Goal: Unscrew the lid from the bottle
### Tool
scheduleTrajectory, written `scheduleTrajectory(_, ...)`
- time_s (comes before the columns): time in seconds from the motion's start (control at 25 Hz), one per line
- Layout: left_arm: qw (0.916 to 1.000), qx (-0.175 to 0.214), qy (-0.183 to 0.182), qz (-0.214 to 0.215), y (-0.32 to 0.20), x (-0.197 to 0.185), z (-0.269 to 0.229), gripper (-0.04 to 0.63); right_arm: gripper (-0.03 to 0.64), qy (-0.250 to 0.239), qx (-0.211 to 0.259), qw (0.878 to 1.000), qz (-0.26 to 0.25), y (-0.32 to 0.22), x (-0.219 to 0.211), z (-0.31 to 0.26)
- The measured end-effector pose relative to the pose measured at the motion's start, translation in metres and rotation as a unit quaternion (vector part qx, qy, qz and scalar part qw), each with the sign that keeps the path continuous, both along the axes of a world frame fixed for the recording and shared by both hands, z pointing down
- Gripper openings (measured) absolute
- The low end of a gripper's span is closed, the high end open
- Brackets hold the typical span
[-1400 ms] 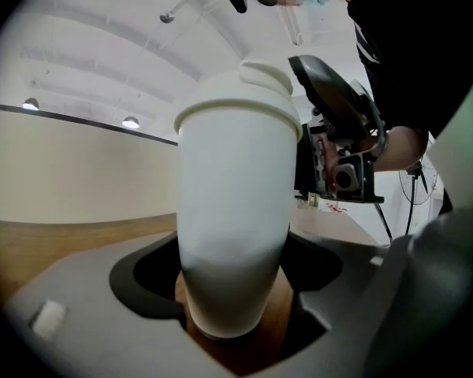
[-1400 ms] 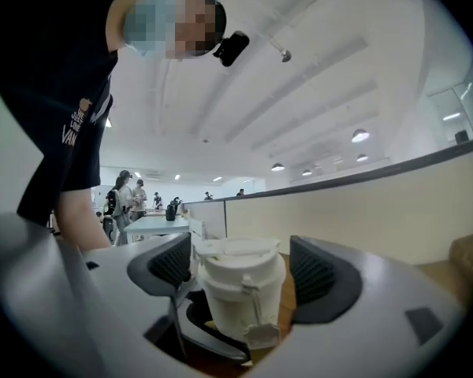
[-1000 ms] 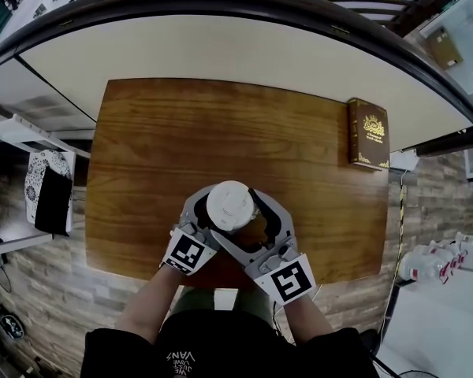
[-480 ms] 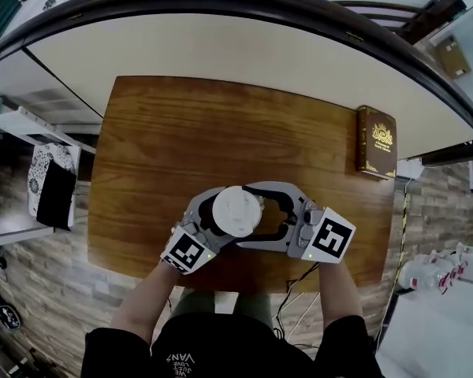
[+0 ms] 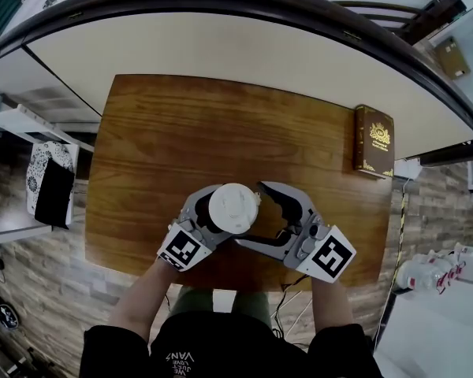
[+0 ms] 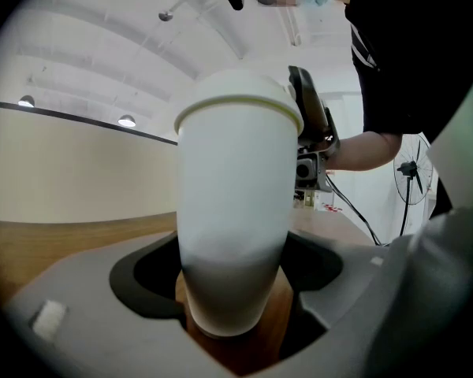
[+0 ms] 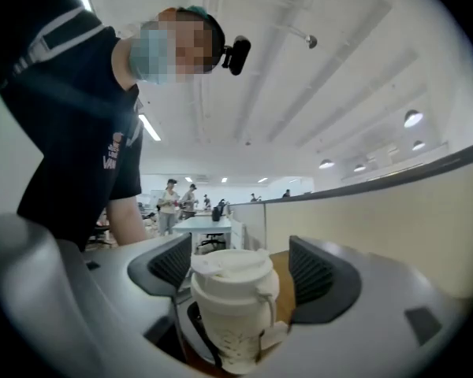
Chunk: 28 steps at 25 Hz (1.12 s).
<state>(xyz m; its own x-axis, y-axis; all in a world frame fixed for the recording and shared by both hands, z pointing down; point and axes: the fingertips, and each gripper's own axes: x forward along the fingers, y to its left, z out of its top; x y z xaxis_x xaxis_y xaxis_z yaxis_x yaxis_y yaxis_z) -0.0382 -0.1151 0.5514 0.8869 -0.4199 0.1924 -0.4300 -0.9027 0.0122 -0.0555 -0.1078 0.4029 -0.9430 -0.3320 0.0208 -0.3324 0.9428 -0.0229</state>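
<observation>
Both grippers are attending the bottle (image 5: 232, 208): left gripper (image 6: 233, 313) is clamping its body, right gripper (image 5: 256, 217) is gaping around the lid (image 7: 230, 264), not yet unscrewed.

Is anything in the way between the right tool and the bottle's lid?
No, nothing visible. The lid stands bare between the open jaws of the right tool; the left tool holds the bottle lower down.
</observation>
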Motion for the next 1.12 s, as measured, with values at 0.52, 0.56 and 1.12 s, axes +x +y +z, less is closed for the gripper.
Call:
scheduleTrajectory(0.52,0.9996,-0.024,0.013,0.005,0.001,0.001,0.001,0.370,0.354,0.031,0.023,0.979,0.202,-0.001,-0.016,0.019)
scheduleTrajectory(0.56,0.9996,-0.022,0.013,0.009,0.001,0.001,0.001,0.370,0.354,0.034,0.022,0.978,0.205,-0.002,-0.016,0.021)
scheduleTrajectory(1.12,0.9994,-0.016,0.005,0.029,0.001,0.001,0.005,0.368,0.354,0.031,0.013,0.987,0.158,-0.007,-0.023,0.021)
